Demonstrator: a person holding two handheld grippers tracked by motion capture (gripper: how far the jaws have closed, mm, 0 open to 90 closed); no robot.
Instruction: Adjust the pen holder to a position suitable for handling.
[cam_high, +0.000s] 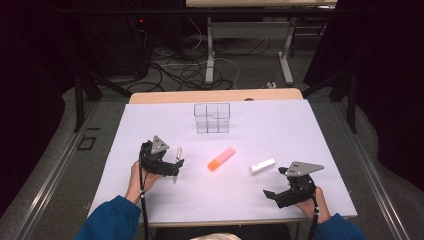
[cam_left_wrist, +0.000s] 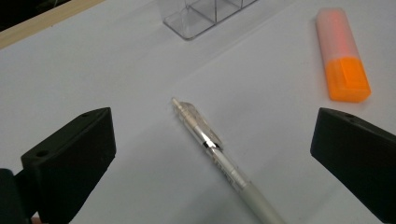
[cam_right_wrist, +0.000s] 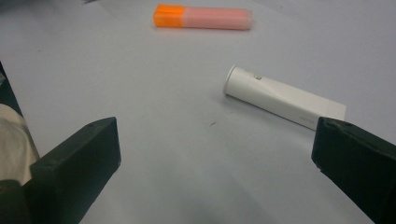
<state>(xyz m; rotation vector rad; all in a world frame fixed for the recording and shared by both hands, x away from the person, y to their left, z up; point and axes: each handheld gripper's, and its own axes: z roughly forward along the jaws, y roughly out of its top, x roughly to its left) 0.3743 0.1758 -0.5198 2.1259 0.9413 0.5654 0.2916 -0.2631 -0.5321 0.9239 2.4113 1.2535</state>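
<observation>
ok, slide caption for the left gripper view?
Open left gripper over a clear pen, orange highlighter beyond on the white table.

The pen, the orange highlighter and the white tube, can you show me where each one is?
pen (cam_left_wrist: 210, 142): left gripper view, on its clear barrel by the clip.
orange highlighter (cam_left_wrist: 348, 79): left gripper view, on its orange cap.
white tube (cam_right_wrist: 275, 97): right gripper view, on its middle.
</observation>
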